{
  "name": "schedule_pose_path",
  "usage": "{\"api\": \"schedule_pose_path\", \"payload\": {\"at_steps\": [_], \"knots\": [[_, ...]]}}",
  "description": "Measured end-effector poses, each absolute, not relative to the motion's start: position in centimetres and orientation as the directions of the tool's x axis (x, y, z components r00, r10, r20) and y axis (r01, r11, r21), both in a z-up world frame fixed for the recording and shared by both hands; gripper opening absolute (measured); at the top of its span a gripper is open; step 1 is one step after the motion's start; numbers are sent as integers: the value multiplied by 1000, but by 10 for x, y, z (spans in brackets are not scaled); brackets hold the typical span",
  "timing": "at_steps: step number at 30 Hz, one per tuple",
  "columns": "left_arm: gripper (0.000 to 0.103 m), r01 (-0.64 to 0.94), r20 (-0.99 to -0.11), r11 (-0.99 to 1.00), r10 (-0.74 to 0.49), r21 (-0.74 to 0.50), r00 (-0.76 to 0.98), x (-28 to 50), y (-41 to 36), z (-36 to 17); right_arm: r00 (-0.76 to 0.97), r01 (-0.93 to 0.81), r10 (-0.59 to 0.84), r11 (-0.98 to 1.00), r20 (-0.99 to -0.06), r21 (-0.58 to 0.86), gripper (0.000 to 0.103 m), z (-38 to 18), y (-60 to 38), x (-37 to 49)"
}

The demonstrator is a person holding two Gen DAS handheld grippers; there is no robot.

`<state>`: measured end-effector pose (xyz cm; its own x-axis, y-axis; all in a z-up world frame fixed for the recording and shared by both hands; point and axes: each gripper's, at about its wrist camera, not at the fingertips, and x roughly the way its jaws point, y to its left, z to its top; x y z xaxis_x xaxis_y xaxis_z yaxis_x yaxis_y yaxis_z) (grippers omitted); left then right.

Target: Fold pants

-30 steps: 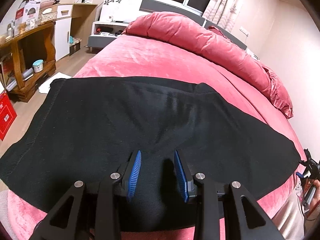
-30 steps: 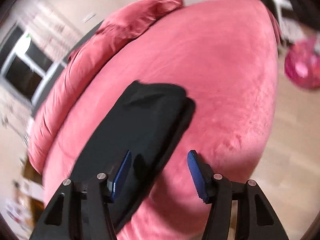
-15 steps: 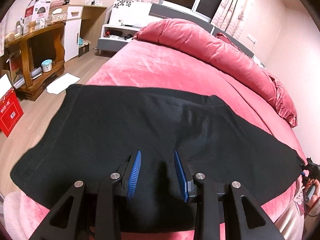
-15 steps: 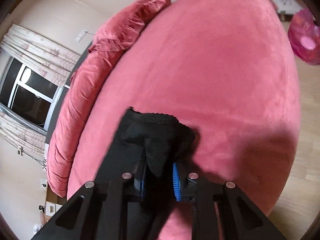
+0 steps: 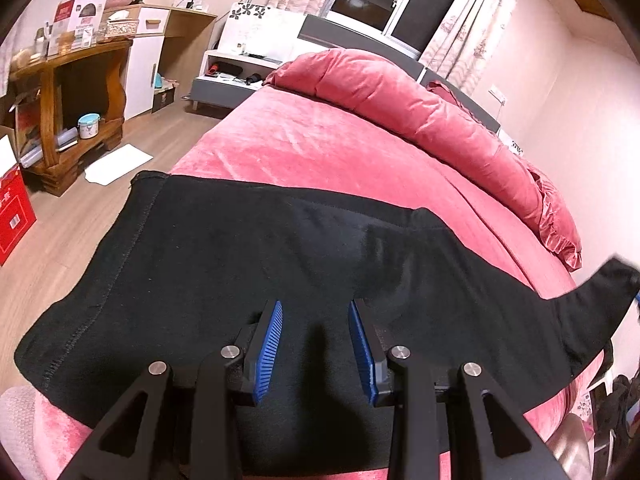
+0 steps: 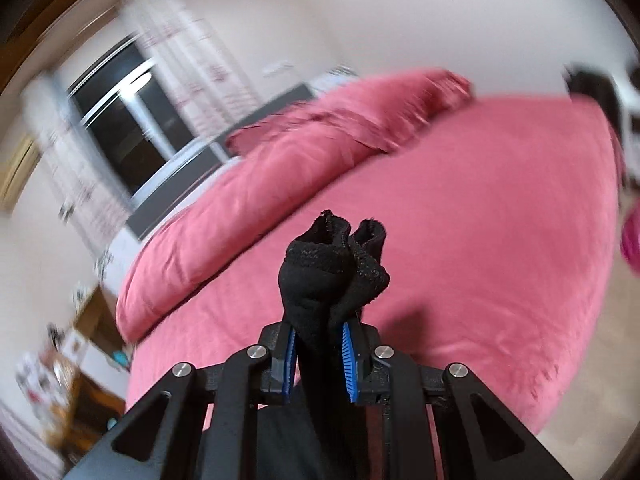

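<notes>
On the left, our left tool (image 5: 315,346) hovers over the black pants (image 5: 248,264) spread across the pink bed (image 5: 320,148), its blue pads apart with nothing pinched. On the right, our right tool (image 6: 319,360) is clamped on the bunched leg end (image 6: 332,264), lifted off the bed. The fabric looks soft, light and limp; we judge hems and waistband the surest holds.
</notes>
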<state>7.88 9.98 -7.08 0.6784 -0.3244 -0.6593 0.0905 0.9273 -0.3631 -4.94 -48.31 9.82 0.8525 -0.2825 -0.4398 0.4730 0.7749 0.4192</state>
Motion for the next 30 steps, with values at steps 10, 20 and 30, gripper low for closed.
{"api": "schedule_pose_path", "payload": {"at_steps": [10, 20, 30], "knots": [[35, 103, -658, 926, -334, -364, 675, 78, 93, -71, 912, 193, -140, 976, -386, 100, 19, 118, -318, -1], [35, 108, -662, 922, -345, -372, 666, 80, 92, -74, 831, -90, 62, 996, -553, -23, 19, 31, -209, 40], [35, 123, -667, 921, -354, -368, 656, 81, 88, -76, 706, -194, 71, 976, -704, -95, 26, -51, -178, 52]]}}
